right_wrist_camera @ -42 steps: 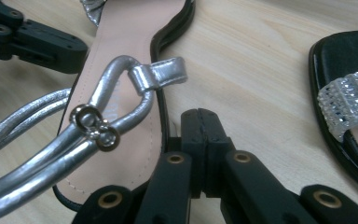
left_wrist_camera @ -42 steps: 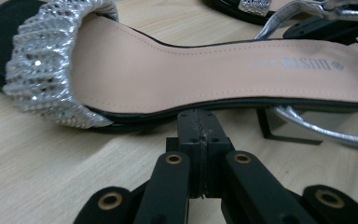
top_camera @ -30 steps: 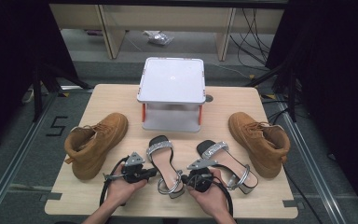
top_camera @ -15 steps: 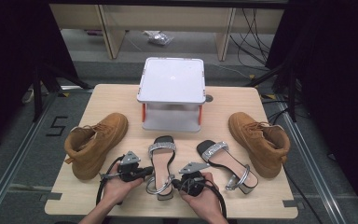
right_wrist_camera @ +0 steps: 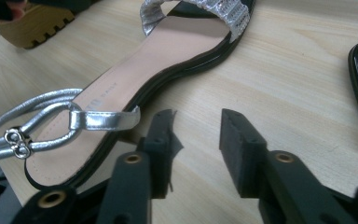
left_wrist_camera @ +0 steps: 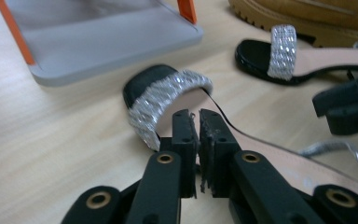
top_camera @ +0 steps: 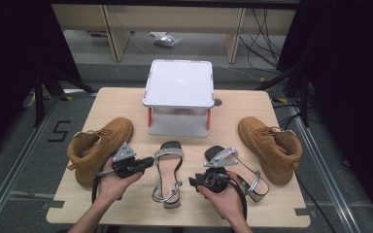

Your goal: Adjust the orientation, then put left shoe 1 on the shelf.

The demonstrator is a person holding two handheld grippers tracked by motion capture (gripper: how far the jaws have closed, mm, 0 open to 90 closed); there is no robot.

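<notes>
Two black sandals with glittery silver straps lie side by side at the table's front. My left gripper (top_camera: pixel 148 162) hovers just left of the left sandal (top_camera: pixel 167 171); its jaws have just been opening and stand a narrow gap apart with nothing between them (left_wrist_camera: pixel 198 122). The left sandal's toe strap (left_wrist_camera: pixel 168 95) lies just beyond its tips. My right gripper (top_camera: pixel 194 182) sits between the two sandals; its jaws have just been opening and stand wide (right_wrist_camera: pixel 198 122) over bare wood, beside the left sandal's insole (right_wrist_camera: pixel 168 51). The right sandal (top_camera: pixel 234 167) lies to its right.
A tan boot (top_camera: pixel 97 145) stands at the left of the wooden table (top_camera: pixel 126 104) and another tan boot (top_camera: pixel 270 145) at the right. A white two-level stand with orange posts (top_camera: pixel 178 92) sits at the back middle. A black cable loops under each hand.
Both grippers were closed at the left sandal's heel end. They have let go and drawn back, the left one up and to the left, and the sandal now lies straight on the table.
</notes>
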